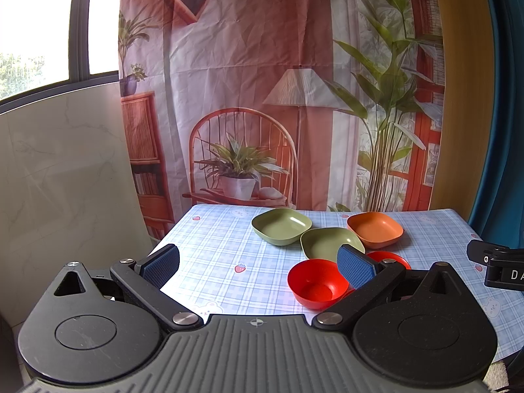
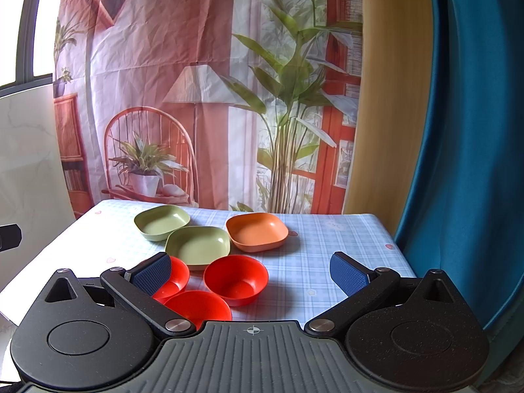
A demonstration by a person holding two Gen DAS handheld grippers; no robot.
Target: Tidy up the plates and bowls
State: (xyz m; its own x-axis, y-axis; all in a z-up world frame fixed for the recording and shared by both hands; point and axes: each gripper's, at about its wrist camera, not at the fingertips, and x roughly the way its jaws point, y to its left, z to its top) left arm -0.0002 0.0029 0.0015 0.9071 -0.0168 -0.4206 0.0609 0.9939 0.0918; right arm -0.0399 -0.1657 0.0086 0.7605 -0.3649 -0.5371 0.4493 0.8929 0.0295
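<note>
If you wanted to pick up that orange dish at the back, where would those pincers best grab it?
Probably by the rim. The orange dish sits upright and open, apart from the green dishes, with bare tablecloth on its right. One finger inside and one outside the thin right-hand wall, coming down from above with the open right gripper, looks simplest.

My left gripper [image 1: 258,263] and right gripper [image 2: 251,273] look alike: black linkage arms, silver pivot screws, blue textured pads [image 2: 348,275]. Each has a ribbed grey base with a crosshair mark [image 1: 255,322].
</note>
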